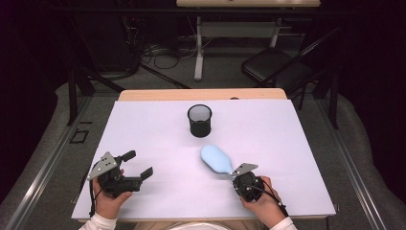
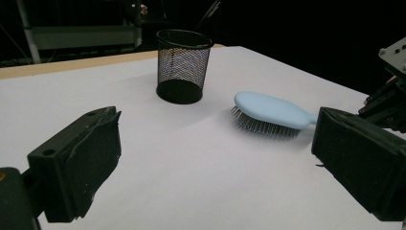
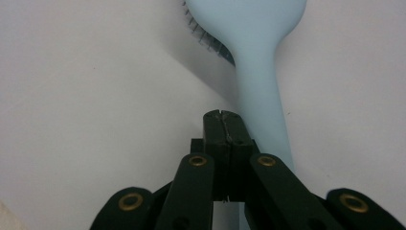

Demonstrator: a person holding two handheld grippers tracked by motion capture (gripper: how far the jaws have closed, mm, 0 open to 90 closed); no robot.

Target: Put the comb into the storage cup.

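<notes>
Hairbrush [image 3: 253,57], pale blue, lies bristles-down on the white table [image 1: 287,143], and we see its handle run back beneath the right gripper [image 3: 225,117]. In the right gripper view the two black jaws are pressed flat together with no gap between them, sitting over the handle's left edge; we cannot be sure whether they rest on the handle or hover just above it, since the handle passes under them rather than between them. From the high view we find the same gripper [image 1: 238,173] at the near right of the table, in the person's right hand, with the brush head pointing away toward the table's middle.

Further out, the left gripper [image 1: 140,165] rests at the near left, well apart from the brush, its jaws spread wide around nothing but bare table. The left gripper view confirms this: a jaw stands at each side with white surface between.

Beyond the brush stands a black mesh cup [image 1: 199,120], upright. Looking down into it from the high view, we see only its dark floor; from the left gripper view we look through the mesh wall and see nothing inside either.

That side-on view shows us the metal bristles touching the table; the high view shows the smooth back only.
</notes>
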